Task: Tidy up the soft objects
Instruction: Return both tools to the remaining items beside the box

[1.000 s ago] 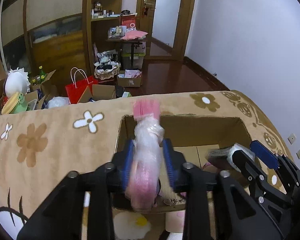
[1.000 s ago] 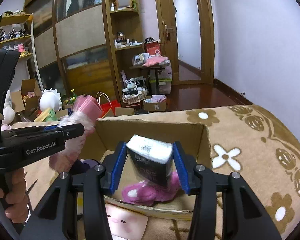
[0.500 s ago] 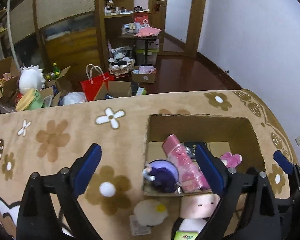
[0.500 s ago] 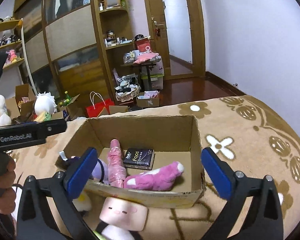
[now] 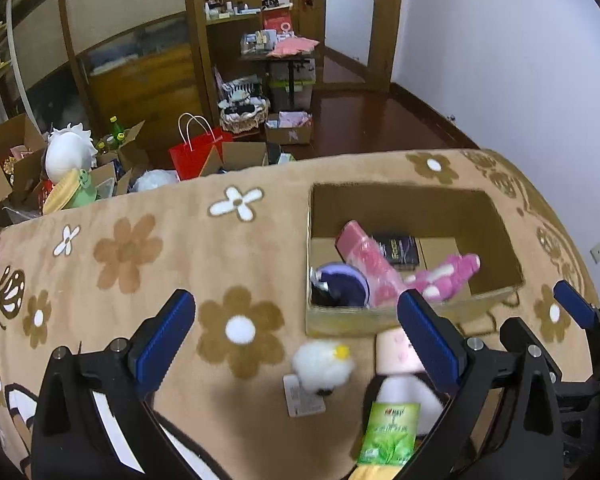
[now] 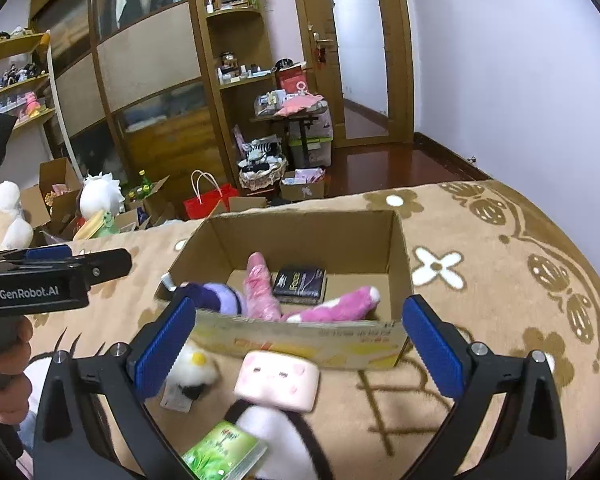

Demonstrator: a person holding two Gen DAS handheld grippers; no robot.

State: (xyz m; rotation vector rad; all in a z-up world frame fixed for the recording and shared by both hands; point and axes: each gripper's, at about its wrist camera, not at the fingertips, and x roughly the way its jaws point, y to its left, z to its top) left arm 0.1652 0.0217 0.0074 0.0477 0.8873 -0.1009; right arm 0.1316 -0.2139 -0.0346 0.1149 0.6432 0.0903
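An open cardboard box (image 5: 496, 298) (image 6: 300, 338) stands on the flowered brown blanket (image 5: 140, 248). Inside lie a pink wrapped roll (image 5: 370, 258) (image 6: 260, 284), a black tissue pack (image 5: 398, 248) (image 6: 299, 284), a pink plush (image 5: 448, 274) (image 6: 336, 306) and a purple plush (image 5: 342, 284) (image 6: 214, 296). In front of the box lie a white fluffy toy (image 5: 322, 366) (image 6: 192, 366), a pink face cushion (image 5: 396, 354) (image 6: 278, 380), a black-and-white plush (image 6: 278, 432) and a green tissue pack (image 5: 390, 432) (image 6: 224, 454). My left gripper (image 5: 296, 336) is open and empty. My right gripper (image 6: 296, 346) is open and empty.
Beyond the blanket's far edge the floor holds a red gift bag (image 5: 198, 152), cardboard boxes (image 5: 16, 160) and white plush toys (image 5: 68, 150). Wooden cabinets (image 6: 160, 100) and a door (image 6: 356, 52) stand behind. The left gripper's body (image 6: 48, 280) shows at the right view's left.
Both grippers opened, dropping the pink roll and the black tissue pack into the box, then pulled back and up. The items in front of the box came into view.
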